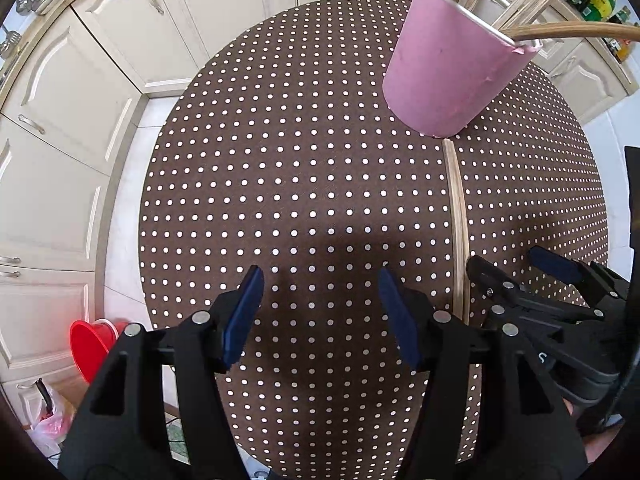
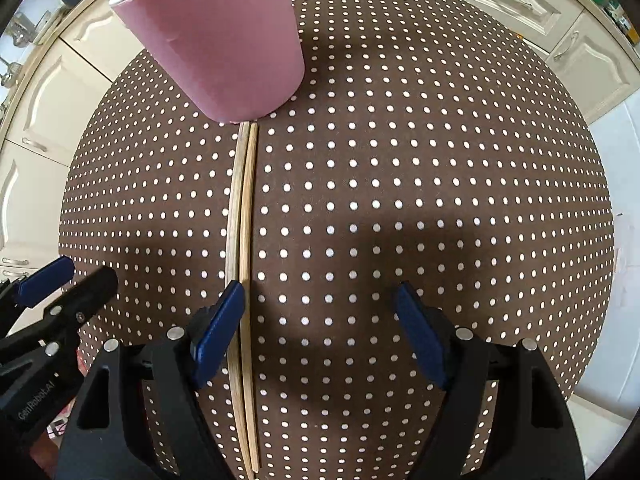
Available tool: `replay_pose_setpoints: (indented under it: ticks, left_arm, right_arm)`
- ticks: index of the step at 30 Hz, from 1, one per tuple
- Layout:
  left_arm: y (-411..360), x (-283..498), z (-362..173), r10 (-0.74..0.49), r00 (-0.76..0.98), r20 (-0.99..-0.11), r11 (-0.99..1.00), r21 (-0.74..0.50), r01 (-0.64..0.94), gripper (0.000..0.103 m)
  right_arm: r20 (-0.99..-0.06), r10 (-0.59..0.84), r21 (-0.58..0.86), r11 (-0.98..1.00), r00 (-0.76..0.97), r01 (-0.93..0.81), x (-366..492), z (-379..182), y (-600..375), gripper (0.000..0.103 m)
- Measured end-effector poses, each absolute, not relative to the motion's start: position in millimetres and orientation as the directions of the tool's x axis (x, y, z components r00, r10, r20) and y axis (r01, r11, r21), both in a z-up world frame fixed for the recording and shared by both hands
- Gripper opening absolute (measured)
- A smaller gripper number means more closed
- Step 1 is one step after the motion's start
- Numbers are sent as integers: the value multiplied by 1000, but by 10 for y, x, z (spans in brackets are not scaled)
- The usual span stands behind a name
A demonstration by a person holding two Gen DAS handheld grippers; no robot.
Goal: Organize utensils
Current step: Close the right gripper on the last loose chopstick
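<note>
Right wrist view: my right hand-held gripper hangs over the dotted desk with jaws wide apart and nothing between the pads; the left blue pad sits on top of the pair of chopsticks, which lie flat, side by side and touching, off to the left of the gap. Risk: closing from here pinches cloth or only clips one stick, and the other rolls away. Left wrist view: my left hand-held gripper is also open and empty, right next to the other one, so the two could bump. Farther out, the far ends of the sticks touch the base of the pink cup, already crowded with sticks; a shove along the pair could nudge or tip it.
</note>
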State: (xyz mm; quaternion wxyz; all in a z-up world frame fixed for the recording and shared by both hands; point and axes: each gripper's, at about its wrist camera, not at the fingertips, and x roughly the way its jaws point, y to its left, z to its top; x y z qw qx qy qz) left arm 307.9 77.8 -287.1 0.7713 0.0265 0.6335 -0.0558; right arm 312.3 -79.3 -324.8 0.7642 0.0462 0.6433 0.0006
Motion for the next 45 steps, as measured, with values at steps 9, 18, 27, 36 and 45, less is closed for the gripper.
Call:
replay_pose_setpoints:
  ticks: [9, 18, 27, 36, 45]
  left_arm:
    - [717, 3155, -2953, -49, 167, -985, 992, -29, 121, 61]
    - [382, 3203, -3047, -85, 137, -987, 981, -59, 186, 63]
    - [-10, 3322, -3234, -53, 96, -994, 977, -32, 212, 63]
    - [114, 3461, -3112, -133, 70, -989, 980, -121, 157, 63]
    - [101, 3499, -3294, -113, 42, -993, 985, -106, 135, 63]
  right_arm:
    - [-977, 13, 15, 1000, 214, 9, 3187, -3255, -632, 18]
    - [-952, 178, 199, 978, 249, 65, 3201, -3325, -993, 5]
    - [-934, 234, 261, 963, 269, 68, 2992, -3155, -1383, 4]
    - [-926, 257, 291, 953, 276, 87, 2962, -3118, -1496, 4]
    - [-916, 285, 330, 936, 283, 124, 2947, -3114, -1559, 3]
